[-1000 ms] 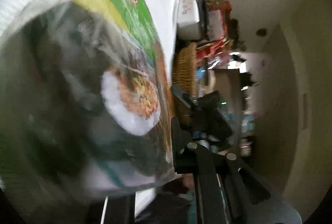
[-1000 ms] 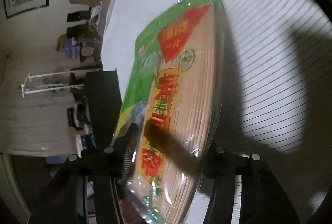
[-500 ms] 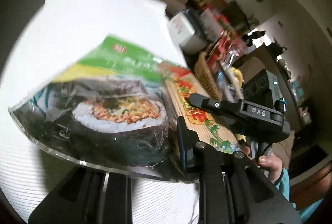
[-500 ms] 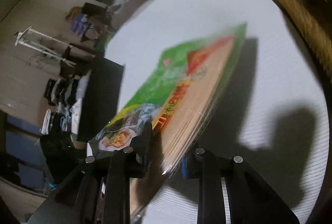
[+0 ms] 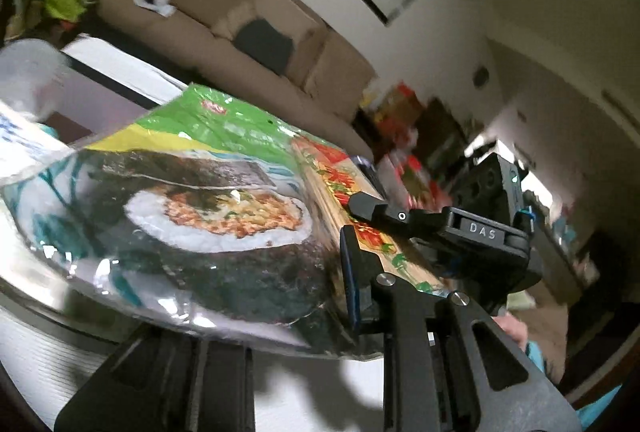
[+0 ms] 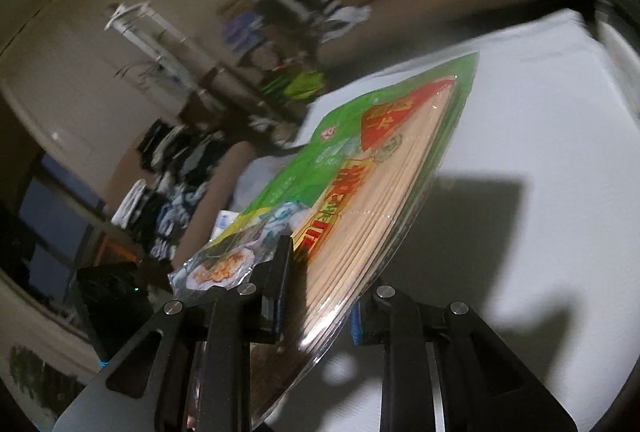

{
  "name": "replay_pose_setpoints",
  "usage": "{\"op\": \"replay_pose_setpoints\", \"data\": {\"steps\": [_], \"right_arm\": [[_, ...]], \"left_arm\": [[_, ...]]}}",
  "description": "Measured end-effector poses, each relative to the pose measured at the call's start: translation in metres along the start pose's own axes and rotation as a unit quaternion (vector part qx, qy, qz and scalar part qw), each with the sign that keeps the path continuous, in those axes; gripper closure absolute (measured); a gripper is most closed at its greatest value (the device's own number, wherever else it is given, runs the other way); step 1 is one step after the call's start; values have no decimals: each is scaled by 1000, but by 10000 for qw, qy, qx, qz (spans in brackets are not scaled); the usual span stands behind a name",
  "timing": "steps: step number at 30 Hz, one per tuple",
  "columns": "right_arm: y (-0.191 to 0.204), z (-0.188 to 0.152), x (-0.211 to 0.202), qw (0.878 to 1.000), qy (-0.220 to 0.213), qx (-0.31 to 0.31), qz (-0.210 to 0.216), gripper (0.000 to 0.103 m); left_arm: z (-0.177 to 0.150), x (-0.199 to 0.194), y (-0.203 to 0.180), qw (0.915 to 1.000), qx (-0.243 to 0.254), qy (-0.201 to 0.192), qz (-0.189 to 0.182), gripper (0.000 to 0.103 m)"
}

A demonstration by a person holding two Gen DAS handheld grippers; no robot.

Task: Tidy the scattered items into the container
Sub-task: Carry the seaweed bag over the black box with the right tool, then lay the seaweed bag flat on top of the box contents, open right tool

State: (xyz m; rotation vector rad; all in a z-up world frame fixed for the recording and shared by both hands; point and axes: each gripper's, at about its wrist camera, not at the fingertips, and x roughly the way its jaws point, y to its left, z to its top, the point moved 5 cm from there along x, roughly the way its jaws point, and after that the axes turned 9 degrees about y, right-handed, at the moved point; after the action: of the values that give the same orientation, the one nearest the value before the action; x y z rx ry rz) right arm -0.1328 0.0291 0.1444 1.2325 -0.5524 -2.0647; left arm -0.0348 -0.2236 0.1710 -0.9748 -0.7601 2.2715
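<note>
Both claws pinch the same flat sushi-mat packet (image 5: 208, 207), held tilted above the white table (image 6: 540, 159): the left claw (image 5: 280, 312) grips its near edge, the right claw (image 6: 320, 296) clamps the bamboo side (its shadow falls on the table beneath).

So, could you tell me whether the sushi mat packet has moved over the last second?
Yes. The sushi mat packet has risen: in the right wrist view it lay close against the white tabletop, and now it hangs tilted above it.
</note>
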Motion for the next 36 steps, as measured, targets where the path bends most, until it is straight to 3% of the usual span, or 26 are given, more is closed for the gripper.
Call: {"op": "replay_pose_setpoints", "data": {"steps": [5,9,13,17,20,23,27,30,32,33,36], "right_arm": [[43,-2,89,9983,384,-257,345,80],[50,-9,151,9969,659,-66,414,80],[38,-20,179,9966,799,90,169,80],[24,-19,181,9972,695,282,26,80],[20,-15,179,9977,620,282,-34,80],[25,-14,181,9978,626,63,-213,80],[31,-11,194,9963,668,-306,-443,79],[30,-8,191,9950,802,-343,-493,70],[26,-5,180,9947,881,-267,-453,64],[24,-4,175,9943,916,-275,-476,58],[20,0,157,9932,927,-332,-626,59]], "left_arm": [[10,-50,73,9966,-736,-257,285,84],[12,-43,123,9916,-1110,-115,652,83],[6,-21,148,9874,-1274,254,906,81],[0,-20,154,9819,-1289,487,1301,69],[1,-39,158,9750,-1208,307,1840,66],[4,-64,157,9722,-1288,-130,1949,62],[9,-74,144,9656,-905,-446,2396,60],[10,-74,129,9572,-642,-652,2745,61],[11,-86,119,9470,-622,-929,3012,61],[11,-94,117,9446,-695,-1083,3019,61],[11,-120,119,9371,-932,-1543,2991,61]]}}
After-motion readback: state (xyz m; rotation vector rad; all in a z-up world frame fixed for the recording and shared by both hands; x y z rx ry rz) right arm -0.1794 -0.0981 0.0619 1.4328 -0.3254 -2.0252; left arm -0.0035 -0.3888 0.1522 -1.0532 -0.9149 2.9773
